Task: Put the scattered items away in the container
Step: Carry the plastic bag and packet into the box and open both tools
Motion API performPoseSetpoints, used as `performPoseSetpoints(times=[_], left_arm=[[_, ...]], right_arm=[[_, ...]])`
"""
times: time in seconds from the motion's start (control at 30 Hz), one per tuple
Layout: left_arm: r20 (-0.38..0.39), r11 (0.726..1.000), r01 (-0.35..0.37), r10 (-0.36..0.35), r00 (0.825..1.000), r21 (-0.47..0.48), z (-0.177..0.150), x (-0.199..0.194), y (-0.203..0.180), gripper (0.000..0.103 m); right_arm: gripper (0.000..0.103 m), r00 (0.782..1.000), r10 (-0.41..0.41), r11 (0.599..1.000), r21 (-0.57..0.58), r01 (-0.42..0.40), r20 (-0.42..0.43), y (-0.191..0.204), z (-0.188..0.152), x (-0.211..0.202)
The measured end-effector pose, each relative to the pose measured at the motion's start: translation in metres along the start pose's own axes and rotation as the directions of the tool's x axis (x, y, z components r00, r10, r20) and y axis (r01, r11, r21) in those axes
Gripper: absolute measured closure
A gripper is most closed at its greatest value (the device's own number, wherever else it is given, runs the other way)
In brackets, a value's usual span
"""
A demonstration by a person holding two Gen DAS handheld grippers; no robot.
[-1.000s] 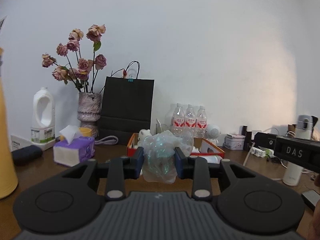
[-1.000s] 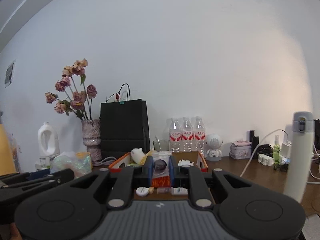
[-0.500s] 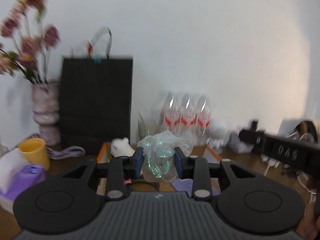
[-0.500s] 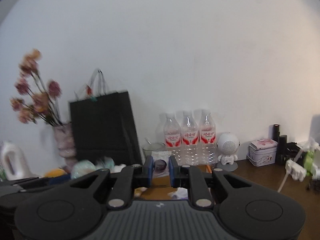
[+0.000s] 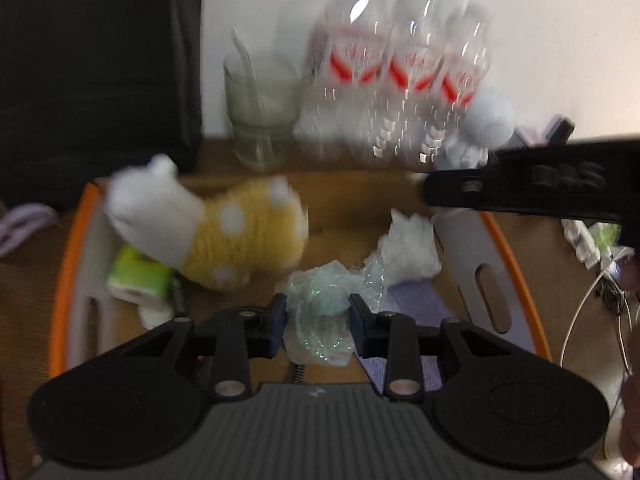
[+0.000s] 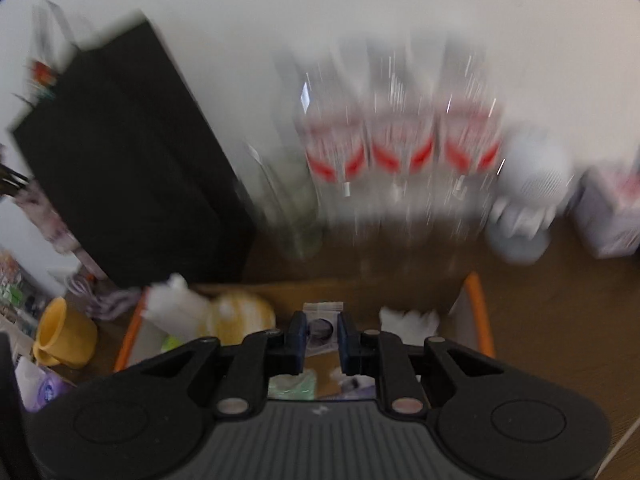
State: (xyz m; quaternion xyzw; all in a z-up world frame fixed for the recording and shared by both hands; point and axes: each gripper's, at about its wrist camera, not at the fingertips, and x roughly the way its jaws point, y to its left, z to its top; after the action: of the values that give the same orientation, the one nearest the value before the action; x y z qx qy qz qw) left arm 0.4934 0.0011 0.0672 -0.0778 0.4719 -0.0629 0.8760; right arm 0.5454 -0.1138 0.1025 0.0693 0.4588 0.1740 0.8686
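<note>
Left gripper (image 5: 318,322): I hold the crumpled plastic bag (image 5: 320,312) pinched mid-bunch, above the orange-rimmed box (image 5: 60,280).
Right gripper (image 6: 322,338): nearly closed on a small sachet (image 6: 321,326).
Handling: I judge both light, soft, slippery.

Smearing badly in both views: water bottles (image 5: 400,76) with labels unreadable, glass (image 5: 262,108) streaking too. Getting cut off at the left and top edges: black bag (image 5: 100,72). Blocking the near part of the box (image 5: 516,280): both gripper bodies. Hiding most of the small packet (image 6: 322,326) between the right fingers (image 6: 298,340), print too blurry to read.
</note>
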Motion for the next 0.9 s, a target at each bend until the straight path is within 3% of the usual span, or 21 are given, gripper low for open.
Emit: performPoseSetpoints(times=[0.03, 0.13, 0.23, 0.27, 0.3, 0.47, 0.6, 0.67, 0.9], left_arm=[[-0.002, 1.0, -0.002, 0.002, 1.0, -0.002, 0.0, 0.006, 0.0, 0.055], [-0.003, 0.999, 0.002, -0.002, 1.0, 0.04, 0.001, 0.016, -0.003, 0.049], [-0.019, 0.998, 0.03, -0.029, 0.999, 0.055, 0.001, 0.007, 0.001, 0.035], [-0.013, 0.997, 0.037, -0.036, 0.999, 0.063, 0.0, -0.001, 0.003, 0.033], [-0.003, 0.996, 0.042, -0.042, 0.999, 0.075, 0.0, -0.01, 0.006, 0.033], [0.055, 0.999, 0.01, -0.011, 0.998, 0.03, 0.005, -0.052, 0.021, 0.033], [0.032, 0.997, -0.07, 0.072, 0.997, -0.036, 0.002, -0.072, 0.026, 0.029], [0.035, 0.994, -0.109, 0.11, 0.993, -0.026, -0.006, -0.082, 0.026, 0.018], [0.049, 0.967, -0.251, 0.253, 0.966, -0.046, -0.041, -0.116, 0.026, 0.015]], right_arm=[[0.088, 1.0, -0.01, 1.0, 0.004, 0.01, -0.027, -0.001, 0.0, 0.014], [0.085, 0.993, -0.1, 0.994, -0.06, 0.096, -0.068, 0.006, -0.006, 0.045], [0.062, 0.989, -0.133, 0.989, -0.074, 0.128, -0.065, 0.005, -0.008, 0.054], [0.052, 0.991, -0.12, 0.991, -0.061, 0.116, -0.056, 0.002, -0.007, 0.052], [0.049, 0.993, -0.105, 0.994, -0.045, 0.103, -0.047, 0.0, -0.006, 0.049], [0.041, 0.993, -0.119, 0.992, -0.044, 0.118, -0.009, 0.0, -0.002, 0.012], [0.025, 0.987, -0.158, 0.986, -0.054, 0.156, -0.02, -0.002, -0.012, -0.027], [0.019, 0.985, -0.168, 0.984, -0.068, 0.165, -0.036, 0.0, -0.021, -0.042], [0.018, 0.979, -0.198, 0.974, -0.118, 0.192, -0.046, 0.013, -0.062, -0.095]])
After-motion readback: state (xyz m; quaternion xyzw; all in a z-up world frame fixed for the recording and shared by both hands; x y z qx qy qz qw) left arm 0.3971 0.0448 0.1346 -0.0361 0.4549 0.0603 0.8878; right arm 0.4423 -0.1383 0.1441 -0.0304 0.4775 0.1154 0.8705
